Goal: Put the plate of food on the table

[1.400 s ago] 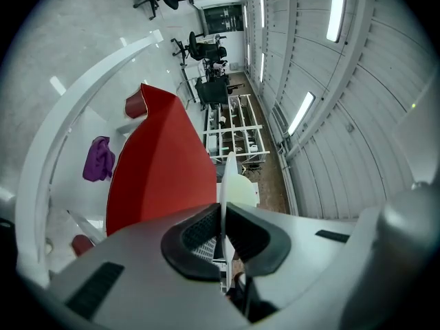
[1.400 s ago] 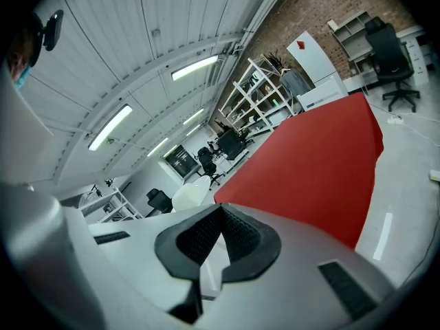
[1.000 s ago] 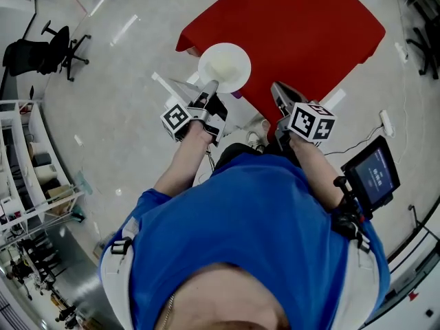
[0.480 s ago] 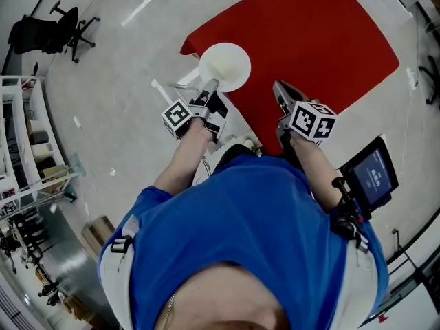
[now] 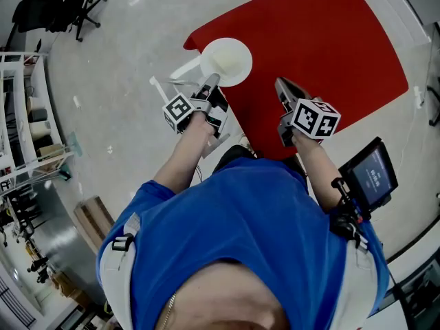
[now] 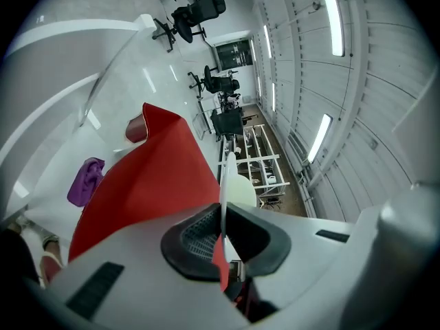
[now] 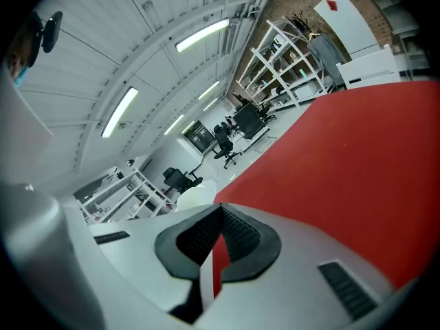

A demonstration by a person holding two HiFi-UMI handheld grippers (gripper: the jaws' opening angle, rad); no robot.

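Note:
A white round plate (image 5: 225, 62) hangs over the near left corner of the red-covered table (image 5: 323, 47). Its inside looks pale and I cannot make out food on it. My left gripper (image 5: 210, 81) is shut on the plate's near rim. In the left gripper view the plate rim (image 6: 221, 184) runs edge-on between the jaws of the left gripper (image 6: 221, 234), with the red table (image 6: 151, 177) beyond. My right gripper (image 5: 282, 86) hovers over the table's near edge, shut and holding nothing. The right gripper view shows the right gripper (image 7: 220, 215), the red table (image 7: 344, 163) and the plate (image 7: 196, 194) to the left.
Office chairs (image 5: 55, 2) stand on the grey floor at far left. A white shelf rack (image 5: 20, 108) lines the left side, with a cardboard box (image 5: 93, 222) near it. A small screen (image 5: 375, 174) hangs at the person's right side. A purple object (image 6: 86, 181) lies low beside the table.
The person has stepped closer to the red table. The plate, still held by the left gripper, now reaches over the table's corner. Both grippers keep their grip states.

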